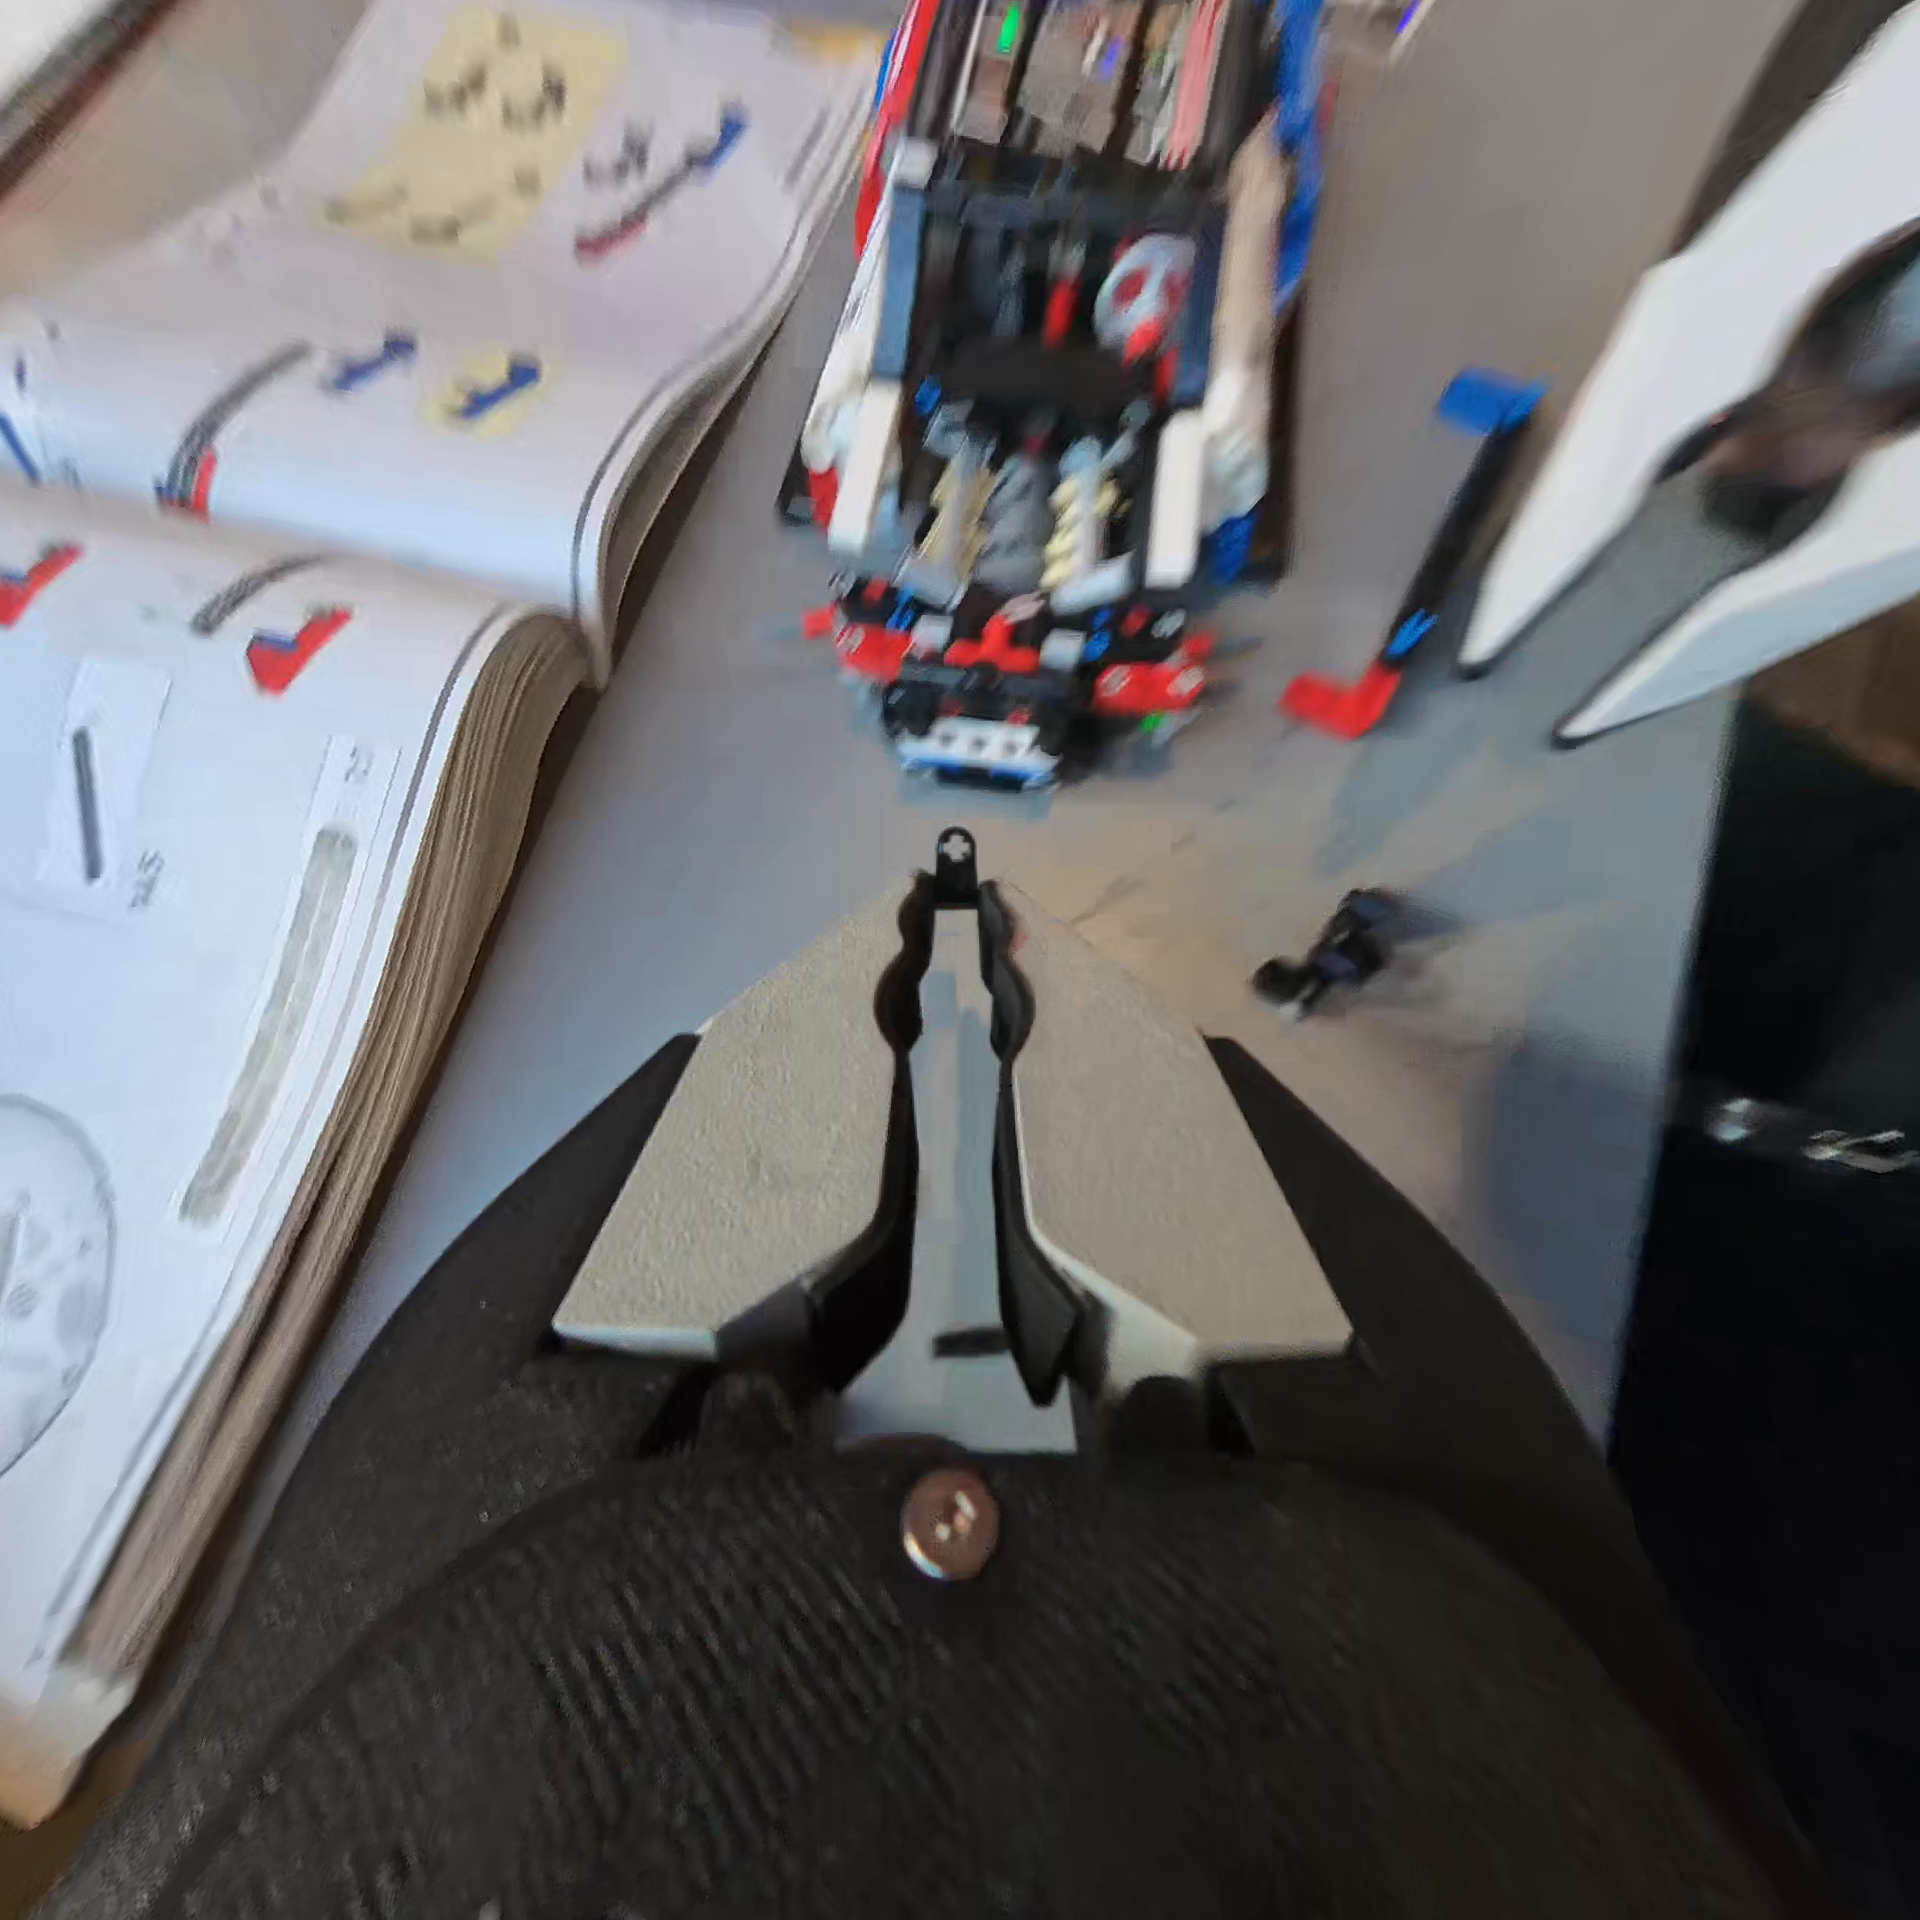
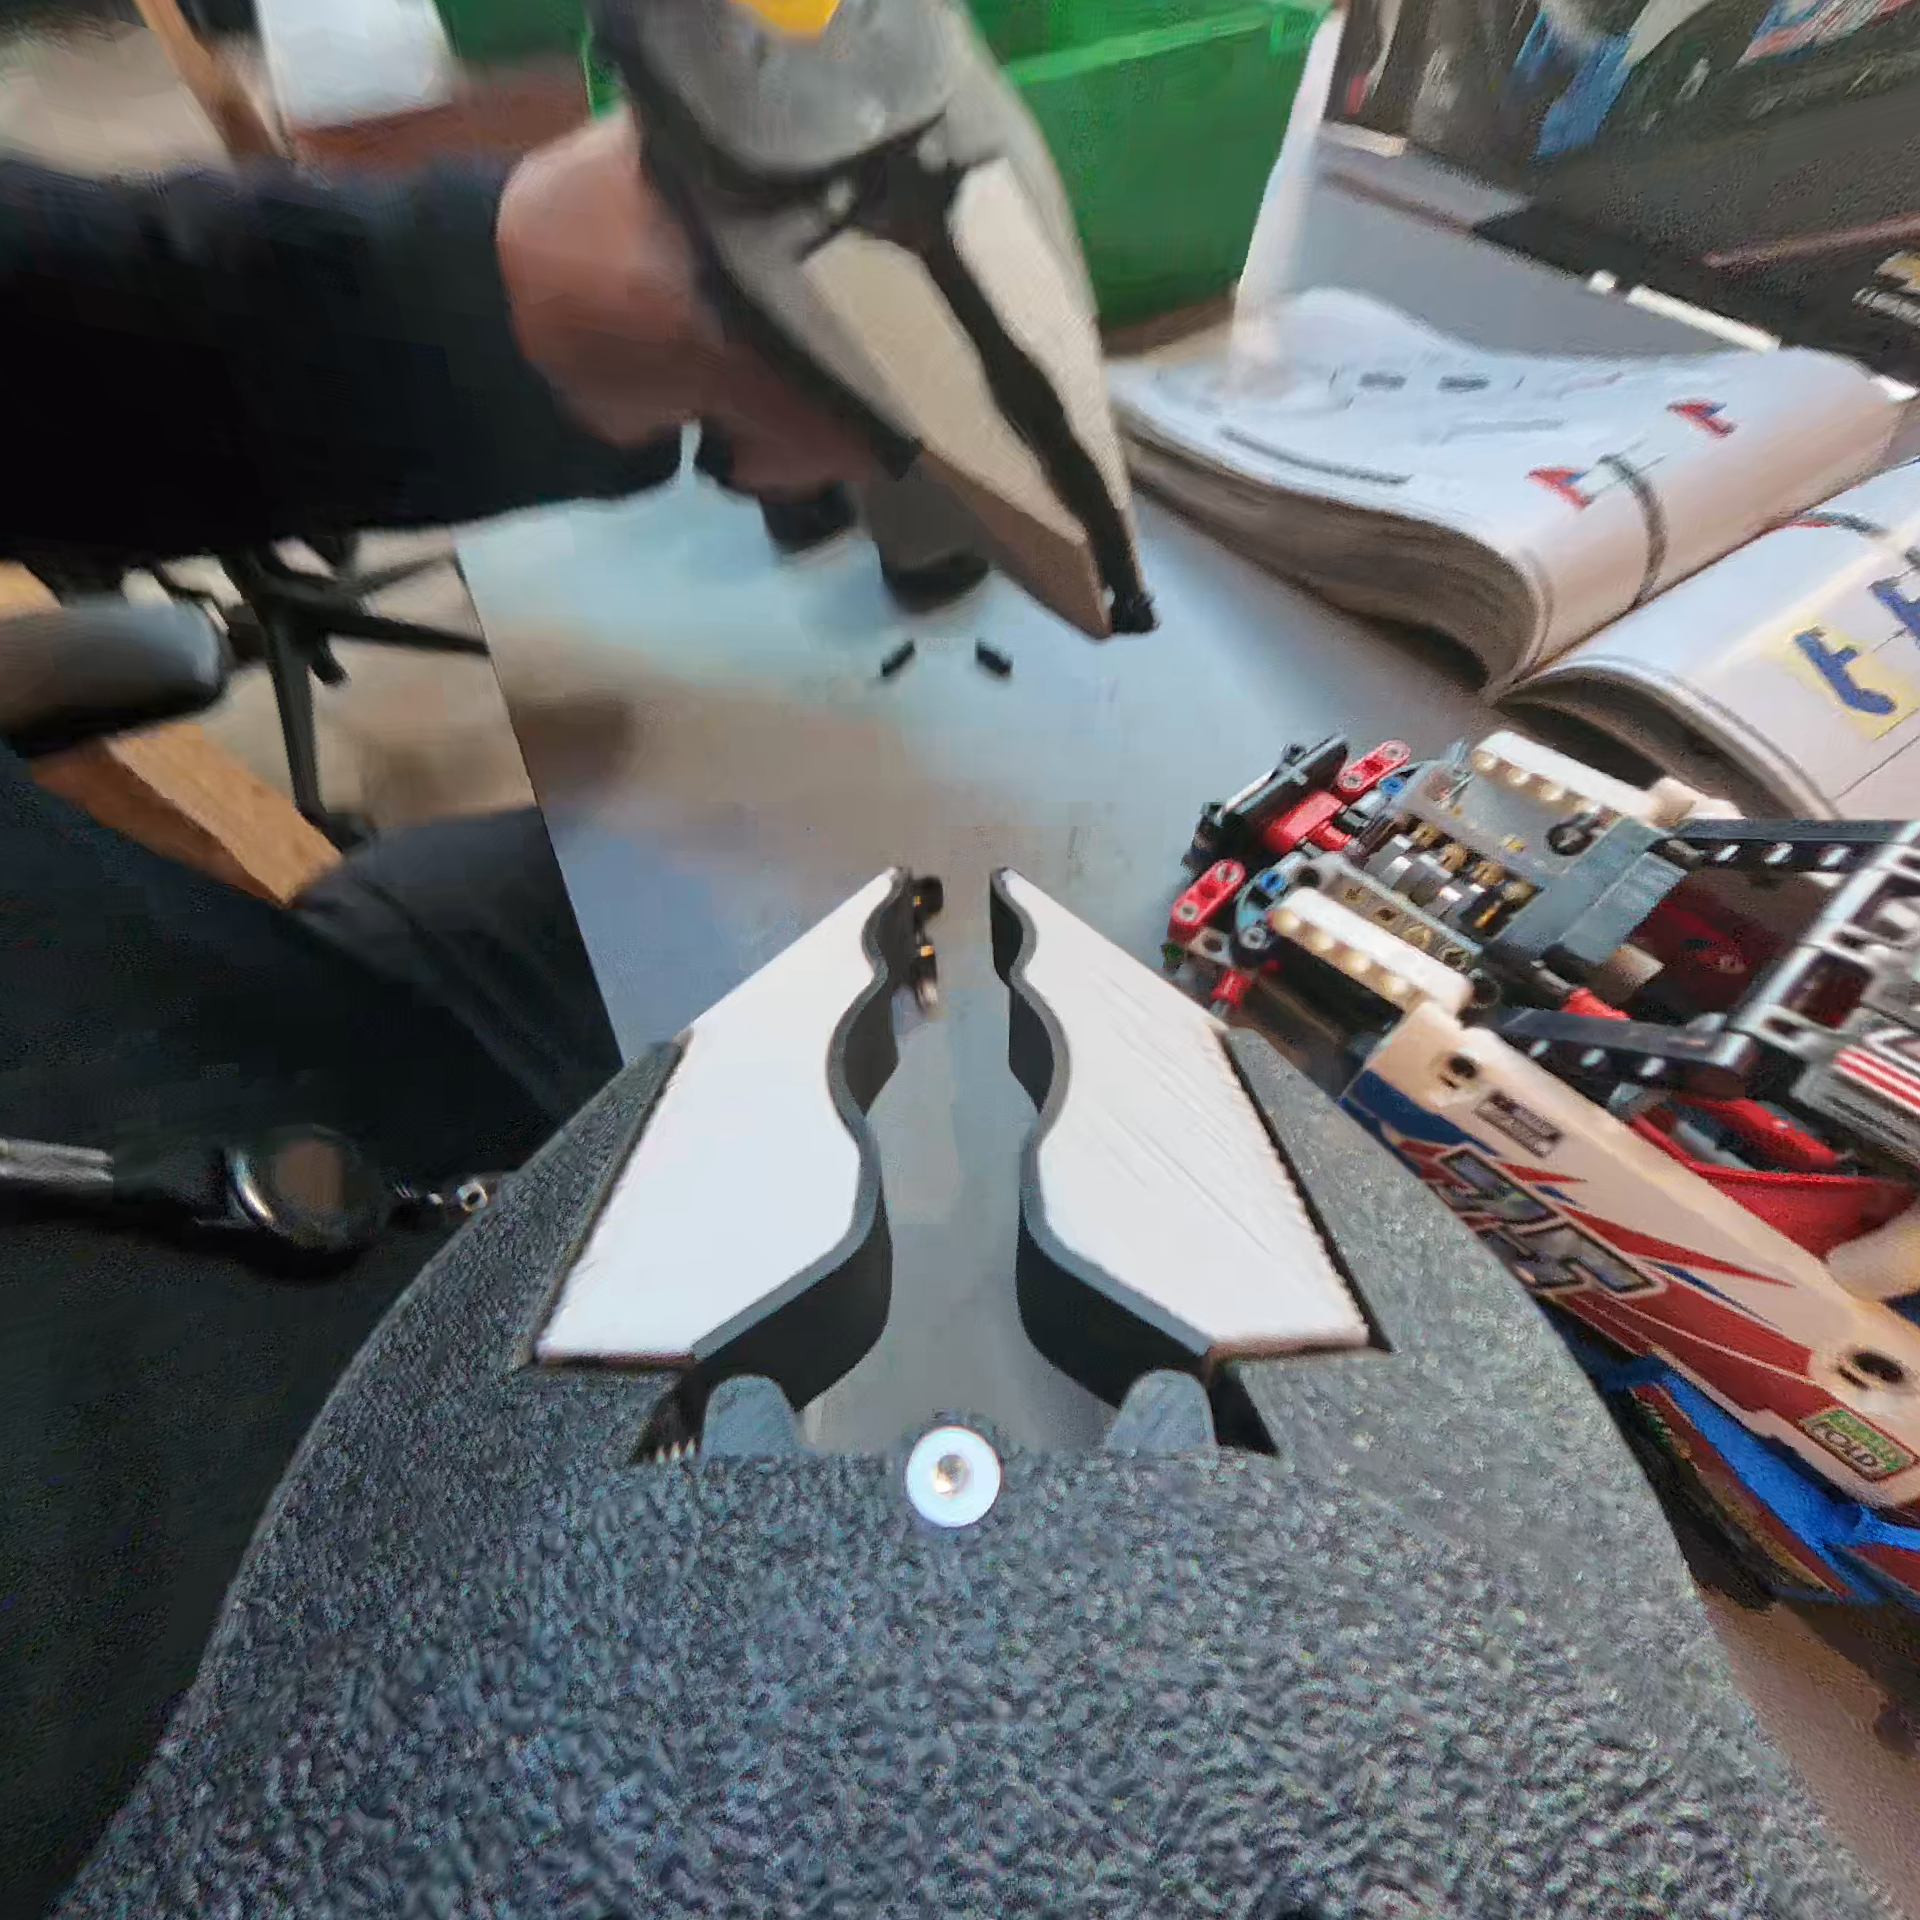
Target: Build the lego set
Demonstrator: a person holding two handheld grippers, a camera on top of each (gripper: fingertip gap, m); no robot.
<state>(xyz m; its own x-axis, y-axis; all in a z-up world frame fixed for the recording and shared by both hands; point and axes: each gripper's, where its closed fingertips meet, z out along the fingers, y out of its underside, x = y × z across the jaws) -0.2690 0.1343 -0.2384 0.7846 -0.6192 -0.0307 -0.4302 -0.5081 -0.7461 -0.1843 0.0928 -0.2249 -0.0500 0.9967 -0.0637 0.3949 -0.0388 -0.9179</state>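
A small black axle piece (image 1: 956, 857) is pinched at the very tips of the left gripper (image 1: 954, 894), cross-shaped end pointing forward, presumably so it can be pushed end-on into a hole of the model. The part-built lego car (image 1: 1049, 416) sits on the grey table (image 1: 707, 790) straight ahead of that gripper and well apart from it; in the right wrist view the car lies just to the right of the fingers. The right gripper (image 2: 964, 894) is held with its jaws apart and clamped on nothing; a small dark part (image 2: 923, 940) is seen by the inner face of its left finger, and whether it touches or lies on the table beneath cannot be told. The instruction booklet (image 1: 312, 436) is laid open beside the car, likely kept in sight for the current step. Counted: one car, one open booklet, two grippers, one held axle piece. Loose on the table: one black beam assembly with a red and a blue end (image 1: 1423, 551), one dark connector piece (image 1: 1335, 951), and two short black pins (image 2: 945, 658) near the table's far edge. Much of the left view is blurred, so smaller bits may be missed.
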